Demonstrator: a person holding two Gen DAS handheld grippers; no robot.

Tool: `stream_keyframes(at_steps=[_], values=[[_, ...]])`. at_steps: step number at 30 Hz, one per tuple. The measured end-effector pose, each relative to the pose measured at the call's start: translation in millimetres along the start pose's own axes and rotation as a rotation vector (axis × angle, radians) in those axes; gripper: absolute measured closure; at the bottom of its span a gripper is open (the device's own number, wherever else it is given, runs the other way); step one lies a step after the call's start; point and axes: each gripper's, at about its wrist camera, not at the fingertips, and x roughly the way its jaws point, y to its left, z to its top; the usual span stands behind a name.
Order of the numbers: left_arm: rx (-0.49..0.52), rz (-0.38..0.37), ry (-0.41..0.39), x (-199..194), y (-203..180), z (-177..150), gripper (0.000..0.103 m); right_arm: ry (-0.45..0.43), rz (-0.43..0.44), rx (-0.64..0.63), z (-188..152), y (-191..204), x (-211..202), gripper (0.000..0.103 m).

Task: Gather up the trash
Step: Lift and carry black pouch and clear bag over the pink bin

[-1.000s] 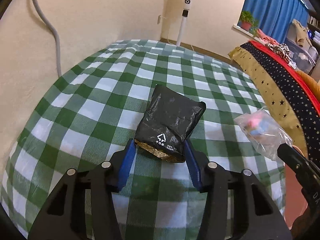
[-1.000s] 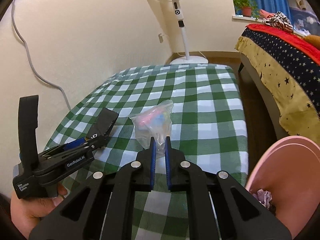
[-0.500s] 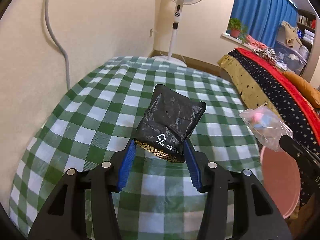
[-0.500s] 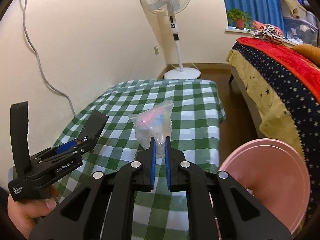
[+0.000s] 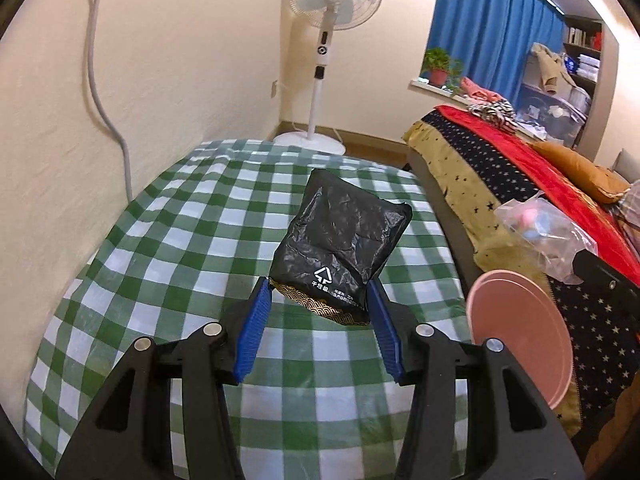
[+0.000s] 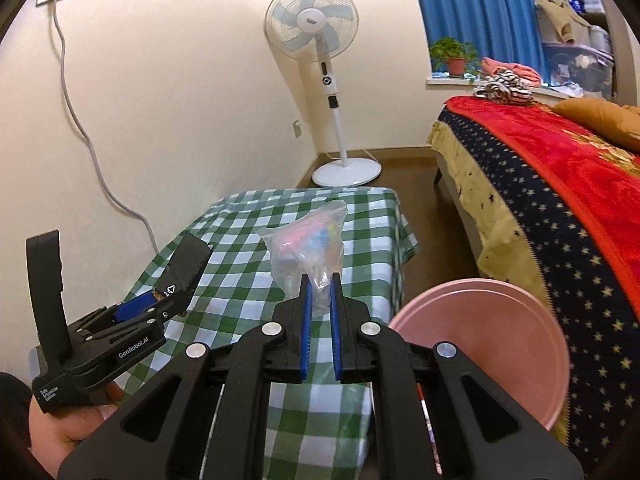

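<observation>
My left gripper (image 5: 320, 294) is shut on a black crinkled snack packet (image 5: 344, 248) and holds it in the air above the green checked table (image 5: 168, 256). The packet also shows in the right wrist view (image 6: 184, 268), in the left gripper (image 6: 160, 300). My right gripper (image 6: 320, 284) is shut on a clear plastic bag with pink and blue bits inside (image 6: 308, 244), also lifted off the table. That bag shows at the right of the left wrist view (image 5: 544, 236). A pink bin (image 6: 500, 348) stands on the floor right of the table, below and right of the right gripper.
A white standing fan (image 6: 328, 92) stands behind the table's far end. A bed with a star-patterned cover and red blanket (image 6: 560, 184) runs along the right. A grey cable (image 5: 108, 120) hangs down the left wall. The pink bin's rim shows in the left wrist view (image 5: 520, 336).
Both grippers have risen and pulled back from the table with their trash held. The pink bin has come further into view on the right.
</observation>
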Motion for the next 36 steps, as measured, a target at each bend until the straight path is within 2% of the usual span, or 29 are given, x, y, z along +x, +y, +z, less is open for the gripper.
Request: stream_keyframes(at_steps=[19, 25, 36], values=[[0.055, -0.073, -0.042, -22, -30, -10, 0.054, -0.061, -0.109, 0.023, 13, -51, -60, 0.094], [0.081, -0.105, -0.051, -21, -49, -14, 0.054, -0.083, -0.18, 0.059, 6, -72, -62, 0.094], [0.128, -0.182, -0.04, -2, -90, -24, 0.054, -0.099, -0.252, 0.121, 2, -99, -55, 0.094]])
